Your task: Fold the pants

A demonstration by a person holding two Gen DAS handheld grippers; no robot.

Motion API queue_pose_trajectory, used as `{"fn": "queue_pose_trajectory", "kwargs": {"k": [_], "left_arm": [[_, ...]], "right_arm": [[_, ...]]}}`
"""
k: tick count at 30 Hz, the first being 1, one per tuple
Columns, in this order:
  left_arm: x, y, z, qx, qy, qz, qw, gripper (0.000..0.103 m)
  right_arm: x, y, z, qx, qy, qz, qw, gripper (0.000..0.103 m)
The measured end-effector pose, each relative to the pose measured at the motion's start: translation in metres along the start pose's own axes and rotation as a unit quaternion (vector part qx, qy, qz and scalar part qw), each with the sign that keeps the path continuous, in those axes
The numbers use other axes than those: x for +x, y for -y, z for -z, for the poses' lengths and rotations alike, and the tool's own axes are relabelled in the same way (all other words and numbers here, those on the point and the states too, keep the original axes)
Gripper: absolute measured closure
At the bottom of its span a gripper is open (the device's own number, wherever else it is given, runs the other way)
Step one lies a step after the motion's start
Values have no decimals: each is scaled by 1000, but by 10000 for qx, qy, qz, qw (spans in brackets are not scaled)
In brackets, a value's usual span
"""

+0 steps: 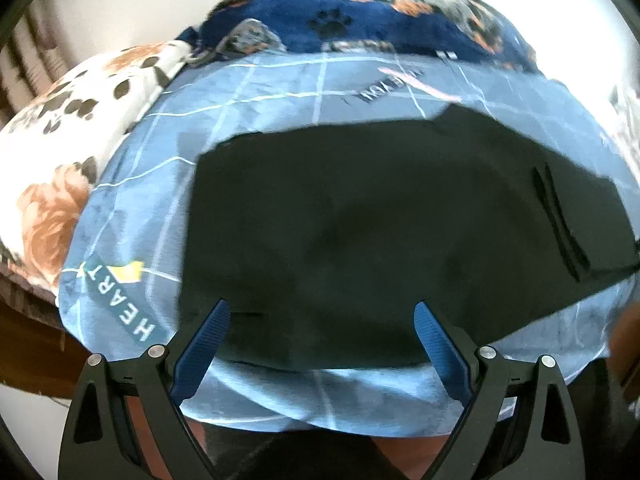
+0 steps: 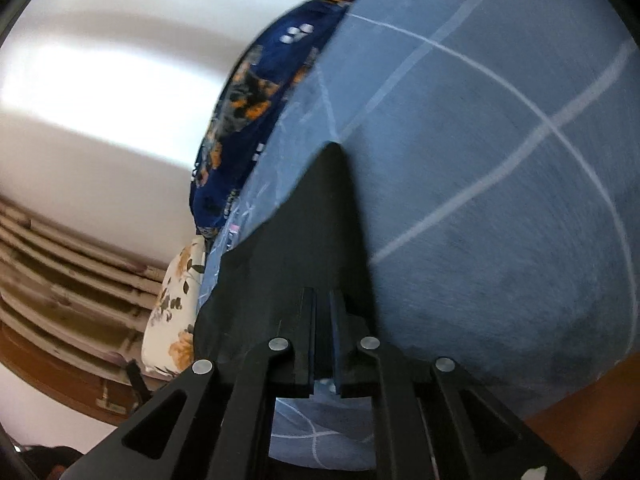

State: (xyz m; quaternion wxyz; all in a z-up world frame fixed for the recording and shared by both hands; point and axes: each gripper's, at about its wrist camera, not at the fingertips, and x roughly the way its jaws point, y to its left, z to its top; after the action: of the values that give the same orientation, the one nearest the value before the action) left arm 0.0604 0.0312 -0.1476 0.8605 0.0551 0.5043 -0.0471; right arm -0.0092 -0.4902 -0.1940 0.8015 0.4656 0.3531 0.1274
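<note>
The black pants (image 1: 360,216) lie spread on my bed's light blue sheet (image 1: 280,92), which is crossed with pale lines. Taking the pants as my landmark: my left claw (image 1: 322,334) hangs over their near edge, its blue-padded fingers (image 1: 208,344) spread wide with nothing between them. Beyond the pants' far edge, a navy blanket (image 1: 380,20) with paw prints and orange patches is bunched against the white wall (image 2: 120,60). To their far left sits a white pillow (image 1: 72,120) with orange flowers and dark leaves. On their right side, two dark seam lines run across the fabric.

My right claw (image 2: 323,320) is pressed together, pinching a fold of the pants (image 2: 304,240); the cloth rises from the sheet in a dark peak ahead of the fingers. The view there is blurred.
</note>
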Motion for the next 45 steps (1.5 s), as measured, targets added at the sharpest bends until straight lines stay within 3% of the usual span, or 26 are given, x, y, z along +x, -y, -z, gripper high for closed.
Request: {"fn": "queue_pose_trajectory", "kwargs": {"k": [2,5,8,12,16,17,19,22,27,29,32,37,42,45], "left_arm": [[-5,-16,-4,-227,20,31,9997,10],[-10,-49,-6,-690,44,-27,9976,10],[-9,-87,-3,-1224,-28,152,9924,10],[-6,-126,6,-1692,-179,494,9842,10],[-5,-146,12,-1886,-145,1008,9768,10],[-2,-150,12,-1940,-177,1127,9743,10],[3,-157,16,-2125,-288,1384,9669,10],[8,-164,27,-2484,-343,2206,9426,11],[9,-156,26,-2465,-354,2808,9269,11],[11,-153,22,-2421,-365,2821,9276,11],[10,-155,9,-2293,-196,2542,9394,11],[24,-156,-14,-1936,-158,2543,9474,11],[55,-152,-13,-1829,-528,2646,9454,11],[62,-154,-9,-1804,-503,3016,9349,11]], "right_arm": [[5,-7,0,-115,-69,-99,9999,94],[21,-9,6,-275,-362,234,9987,97],[21,-7,5,-151,-386,198,9989,97],[11,-32,0,-374,-283,118,9988,89],[11,-76,-2,-729,-269,-249,9967,69],[13,-88,-1,-817,-310,-335,9956,68],[24,-114,3,-1022,-453,-506,9924,67],[43,-148,17,-1284,-698,-760,9863,64],[71,-178,47,-1521,-1136,-1012,9766,57],[85,-178,54,-1436,-1273,-1016,9761,56],[98,-167,61,-1232,-1467,-905,9773,55],[105,-157,65,-1013,-1527,-831,9796,53],[107,-160,68,-985,-1561,-830,9793,51],[110,-163,71,-981,-1586,-818,9790,48]]}}
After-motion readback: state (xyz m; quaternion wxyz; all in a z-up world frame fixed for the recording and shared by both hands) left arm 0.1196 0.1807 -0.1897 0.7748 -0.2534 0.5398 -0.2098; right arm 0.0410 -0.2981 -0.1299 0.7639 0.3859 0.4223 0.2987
